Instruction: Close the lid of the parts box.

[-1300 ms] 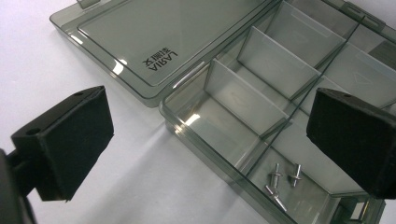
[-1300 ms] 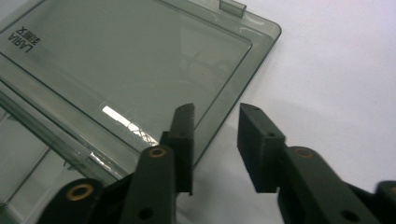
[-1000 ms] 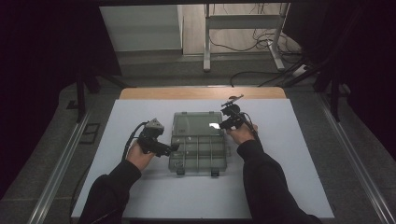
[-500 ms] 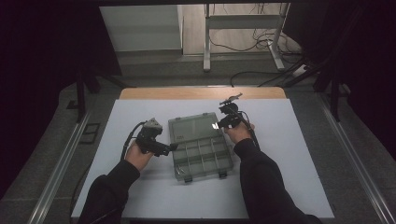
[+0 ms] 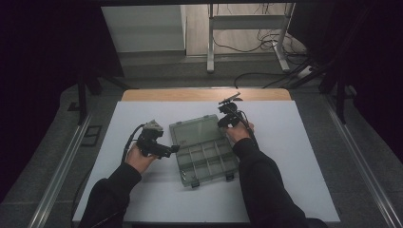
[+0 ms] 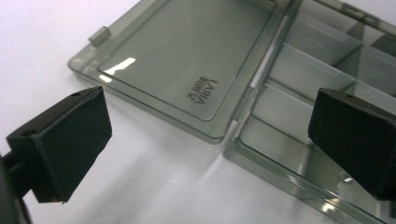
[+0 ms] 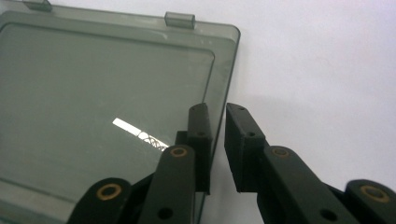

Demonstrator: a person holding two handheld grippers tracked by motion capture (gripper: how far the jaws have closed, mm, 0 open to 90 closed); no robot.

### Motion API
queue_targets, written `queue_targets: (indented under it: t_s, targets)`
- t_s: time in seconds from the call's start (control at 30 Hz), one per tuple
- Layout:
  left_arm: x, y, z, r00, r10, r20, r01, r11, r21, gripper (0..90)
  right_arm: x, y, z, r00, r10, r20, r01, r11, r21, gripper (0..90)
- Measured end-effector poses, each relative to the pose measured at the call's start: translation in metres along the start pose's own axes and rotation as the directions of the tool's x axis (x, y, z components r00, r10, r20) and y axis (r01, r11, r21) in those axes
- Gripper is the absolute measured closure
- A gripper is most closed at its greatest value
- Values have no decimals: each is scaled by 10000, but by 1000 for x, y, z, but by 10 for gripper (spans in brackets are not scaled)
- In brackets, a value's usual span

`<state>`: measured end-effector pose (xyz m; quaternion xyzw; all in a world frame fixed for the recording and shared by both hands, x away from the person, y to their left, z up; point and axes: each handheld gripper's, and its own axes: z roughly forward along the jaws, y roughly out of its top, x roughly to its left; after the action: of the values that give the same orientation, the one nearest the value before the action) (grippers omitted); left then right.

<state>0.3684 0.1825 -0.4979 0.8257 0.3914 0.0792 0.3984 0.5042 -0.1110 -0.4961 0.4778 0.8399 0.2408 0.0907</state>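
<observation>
White tabletop [image 5: 294, 156], wood strip along far edge; dark room, grey floor, cables and metal frame [image 5: 247, 42] beyond. Box [image 5: 202, 149] mid-tabletop, open, lid [image 7: 93, 107] flat on far side, dividers bare. Second ago lid was shut; now laid back, box turned slightly. My left gripper [image 6: 210, 154] jaws wide, empty, at box's left edge. My right gripper [image 7: 217, 140] jaws nearly closed, just reopening slightly, straddling lid's edge, no clear squeeze.

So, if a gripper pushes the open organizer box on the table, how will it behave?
The organizer box looks like thin smoky plastic with bare compartments, so probably light. It lies flat on the smooth white table, so it would likely slide, not tip. Its lid may flap at the hinge.
</observation>
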Motion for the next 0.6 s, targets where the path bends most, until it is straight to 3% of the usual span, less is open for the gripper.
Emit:
queue_targets:
  t_s: [0.07,0.27,0.33,0.6]
  targets:
    - [0,-1,0,9999,105,-136,-105,9999,9,7,1,3,1,9997,-38,248,36,10000,64,835]
    - [4,-3,-2,10000,2,-96,-3,9999,-155,74,5,5,1,9989,180,434,-183,9998,81,872]
    - [8,-5,-3,9998,-63,176,67,9998,-178,126,7,5,-2,9988,172,468,-165,9997,-164,876]
    - [20,-10,-8,9996,-278,-100,275,9992,-283,418,7,3,-17,9996,28,278,-2,9954,-955,877]
